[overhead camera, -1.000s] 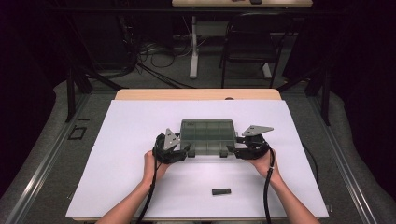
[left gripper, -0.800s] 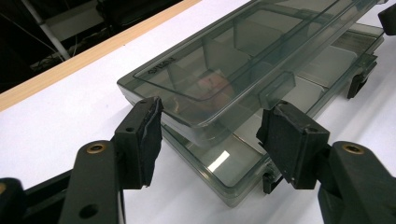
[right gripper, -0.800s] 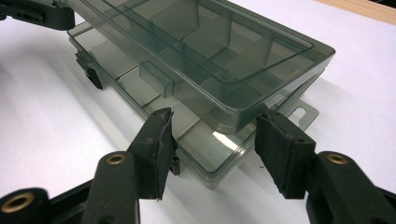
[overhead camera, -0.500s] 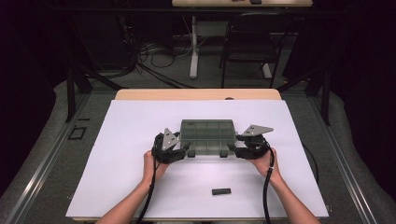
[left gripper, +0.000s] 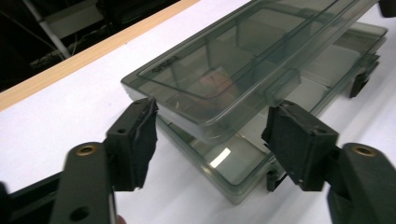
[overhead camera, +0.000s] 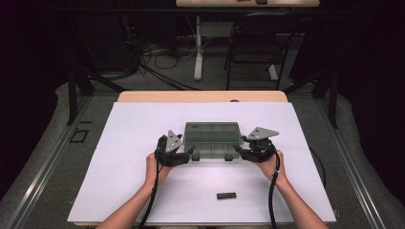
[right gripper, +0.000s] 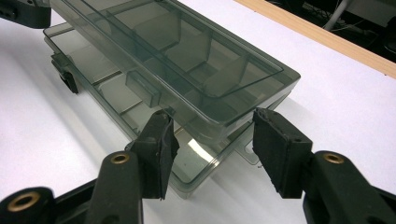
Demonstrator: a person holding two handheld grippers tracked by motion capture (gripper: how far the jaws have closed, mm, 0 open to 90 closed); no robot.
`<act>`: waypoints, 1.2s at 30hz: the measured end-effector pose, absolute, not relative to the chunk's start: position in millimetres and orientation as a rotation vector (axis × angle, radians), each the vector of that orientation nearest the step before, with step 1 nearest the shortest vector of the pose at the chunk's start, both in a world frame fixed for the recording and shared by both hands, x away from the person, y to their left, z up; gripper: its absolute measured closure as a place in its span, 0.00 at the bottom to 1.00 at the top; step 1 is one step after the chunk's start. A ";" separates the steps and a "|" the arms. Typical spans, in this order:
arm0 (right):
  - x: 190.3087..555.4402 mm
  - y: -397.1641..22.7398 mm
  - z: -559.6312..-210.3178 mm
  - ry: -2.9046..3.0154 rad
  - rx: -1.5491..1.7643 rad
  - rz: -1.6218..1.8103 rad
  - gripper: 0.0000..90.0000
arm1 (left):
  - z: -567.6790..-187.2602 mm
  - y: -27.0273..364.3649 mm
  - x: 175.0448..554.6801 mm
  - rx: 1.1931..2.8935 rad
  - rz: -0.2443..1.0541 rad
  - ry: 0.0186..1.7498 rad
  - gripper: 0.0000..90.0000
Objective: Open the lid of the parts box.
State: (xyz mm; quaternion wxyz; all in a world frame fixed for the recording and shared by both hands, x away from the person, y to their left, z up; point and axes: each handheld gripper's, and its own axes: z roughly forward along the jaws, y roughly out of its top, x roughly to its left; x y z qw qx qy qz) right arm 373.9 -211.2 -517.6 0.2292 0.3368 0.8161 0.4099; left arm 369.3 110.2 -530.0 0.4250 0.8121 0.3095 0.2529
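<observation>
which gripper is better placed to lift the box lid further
Left, slightly, as a judgement. The left gripper has the raised lid's corner between its open jaws; the right gripper's jaws straddle the corner lower, nearer the tray.

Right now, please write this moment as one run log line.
left gripper: open at box corner | right gripper: open at other corner | smoky compartment box: lid ajar | small black part: lies nearer the person

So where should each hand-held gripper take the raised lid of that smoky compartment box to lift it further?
Probably the lid by its short end edges, coming in level from each side: it stands ajar above the tray, so a gap is exposed there for one pad to slip under.
</observation>
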 end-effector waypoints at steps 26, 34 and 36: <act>376.1 -211.8 -504.8 2.227 0.890 1.121 0.59 | -520.4 116.1 374.6 2.035 0.663 0.707 0.60; 381.2 -209.5 -497.5 2.215 0.877 1.103 0.61 | -510.2 118.2 380.2 2.032 0.661 0.704 0.65; 383.0 -209.4 -495.1 2.209 0.873 1.099 0.63 | -507.6 118.9 381.8 2.023 0.661 0.704 0.66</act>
